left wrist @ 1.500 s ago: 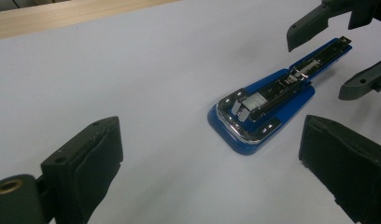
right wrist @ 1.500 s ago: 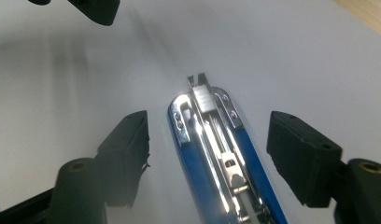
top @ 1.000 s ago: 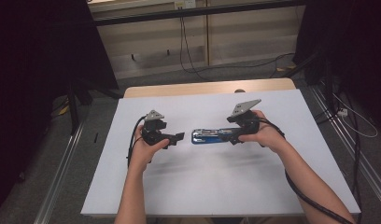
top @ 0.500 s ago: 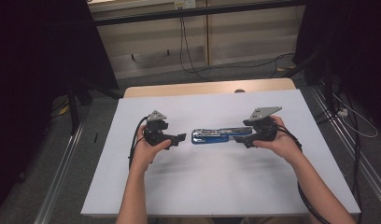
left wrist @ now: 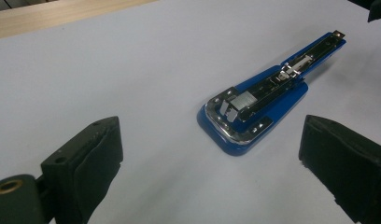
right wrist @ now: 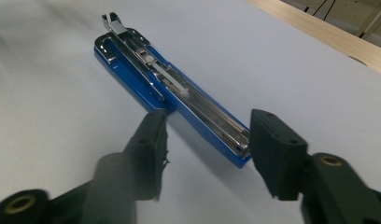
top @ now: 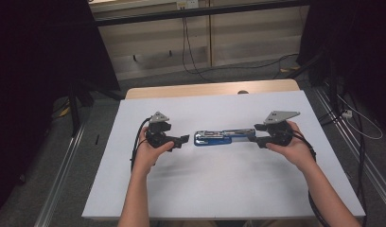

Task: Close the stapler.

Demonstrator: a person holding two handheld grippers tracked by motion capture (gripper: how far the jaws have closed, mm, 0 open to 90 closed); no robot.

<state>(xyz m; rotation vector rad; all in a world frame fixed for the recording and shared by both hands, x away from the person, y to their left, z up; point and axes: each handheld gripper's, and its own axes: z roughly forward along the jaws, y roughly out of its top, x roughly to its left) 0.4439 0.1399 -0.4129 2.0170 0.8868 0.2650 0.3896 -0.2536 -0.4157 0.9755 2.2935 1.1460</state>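
A blue stapler (top: 224,137), swung open flat with its metal magazine showing, lies mid-table on the white sheet. My left gripper (top: 184,140) rests just left of it, open, and its wide base end (left wrist: 263,102) lies ahead of my jaws, apart from them. My right gripper (top: 257,135) is at the stapler's right end. Its jaws have just been closing and stand on either side of the narrow blue tip (right wrist: 240,154). A gap shows on one side, so the pads do not press.
The white sheet (top: 214,189) covers the table, with a wooden strip (top: 210,89) along the far edge. Metal rails run down both sides, and cables lie on the floor behind. Bare sheet stretches in front of and behind the stapler.
My right gripper has slid to the right along the stapler, from near its middle to its end, and its jaws have narrowed. The left gripper has stayed put.
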